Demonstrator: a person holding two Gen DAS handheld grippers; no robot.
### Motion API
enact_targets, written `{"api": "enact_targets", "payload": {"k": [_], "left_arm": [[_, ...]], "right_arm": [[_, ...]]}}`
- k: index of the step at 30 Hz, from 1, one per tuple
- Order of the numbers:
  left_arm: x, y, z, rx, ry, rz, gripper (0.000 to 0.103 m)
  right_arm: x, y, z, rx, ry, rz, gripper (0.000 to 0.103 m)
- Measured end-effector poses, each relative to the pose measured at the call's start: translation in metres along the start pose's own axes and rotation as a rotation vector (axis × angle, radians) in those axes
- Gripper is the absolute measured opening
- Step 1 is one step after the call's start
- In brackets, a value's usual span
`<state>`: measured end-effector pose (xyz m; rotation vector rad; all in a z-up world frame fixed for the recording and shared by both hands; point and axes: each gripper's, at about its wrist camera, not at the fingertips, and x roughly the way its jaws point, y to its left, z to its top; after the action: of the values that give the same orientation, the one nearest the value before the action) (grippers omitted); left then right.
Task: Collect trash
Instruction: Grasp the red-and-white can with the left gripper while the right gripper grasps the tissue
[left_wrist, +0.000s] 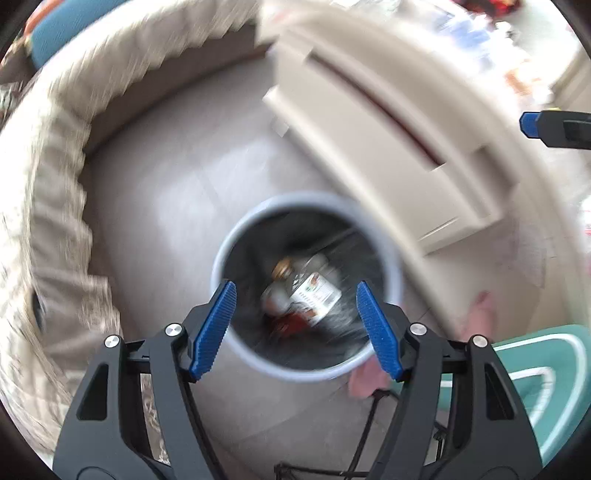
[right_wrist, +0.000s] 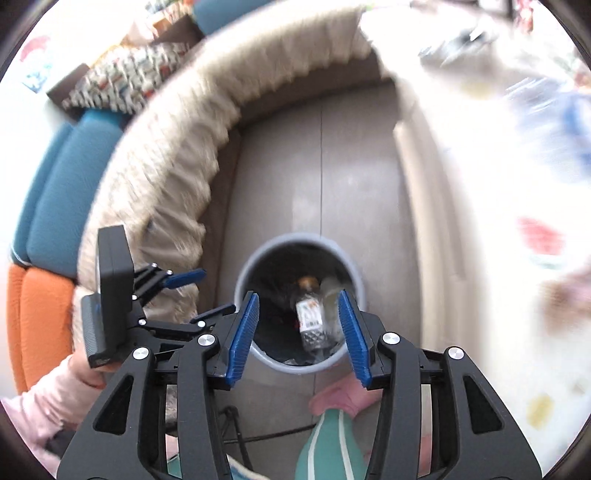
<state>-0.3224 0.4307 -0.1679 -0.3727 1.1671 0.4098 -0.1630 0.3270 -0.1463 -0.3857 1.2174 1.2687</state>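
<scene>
Left wrist: both tongs (left_wrist: 296, 291) (right_wrist: 298, 303) gape empty above bottle (left_wrist: 308, 291) in bin (left_wrist: 221, 254).

The round mouth of the trash bin (right_wrist: 302, 240) lies open from above, with bare floor (right_wrist: 314, 166) beyond it as a corridor. A fringed sofa edge (right_wrist: 177, 155) walls the left side, a beige table (left_wrist: 388, 122) the right. Inside, a bottle (right_wrist: 310, 317) fills part of the bin, and a socked foot (right_wrist: 343, 397) stands just beside its near rim
</scene>
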Motion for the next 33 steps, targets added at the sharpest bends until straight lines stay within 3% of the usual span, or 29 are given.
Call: {"api": "enact_targets", "payload": {"k": [4, 8, 11, 13, 17, 23, 30, 33], "left_arm": [[-0.048, -0.061, 0.023, 0.146, -0.093, -0.079, 0.07], [-0.066, -0.142, 0.035, 0.298, -0.135, -0.167, 0.076], [-0.065, -0.213, 0.042, 0.416, -0.125, -0.236, 0.076], [-0.061, -0.262, 0.044, 0.498, -0.112, -0.271, 0.076], [-0.043, -0.334, 0.048, 0.572, -0.066, -0.319, 0.078], [-0.021, -0.401, 0.042, 0.645, -0.012, -0.352, 0.083], [0.008, -0.443, 0.036, 0.674, 0.042, -0.332, 0.082], [0.013, -0.449, 0.032, 0.699, 0.041, -0.329, 0.076]], "right_arm": [[-0.086, -0.037, -0.035, 0.047, -0.122, -0.094, 0.059], [-0.16, -0.1, -0.093, 0.195, -0.199, -0.227, 0.063], [-0.204, -0.149, -0.146, 0.333, -0.234, -0.3, 0.065], [-0.231, -0.182, -0.182, 0.412, -0.248, -0.36, 0.071], [-0.267, -0.23, -0.237, 0.533, -0.287, -0.428, 0.08], [-0.271, -0.271, -0.28, 0.603, -0.257, -0.481, 0.086], [-0.247, -0.302, -0.279, 0.578, -0.211, -0.496, 0.086], [-0.237, -0.308, -0.269, 0.543, -0.187, -0.501, 0.086]]}}
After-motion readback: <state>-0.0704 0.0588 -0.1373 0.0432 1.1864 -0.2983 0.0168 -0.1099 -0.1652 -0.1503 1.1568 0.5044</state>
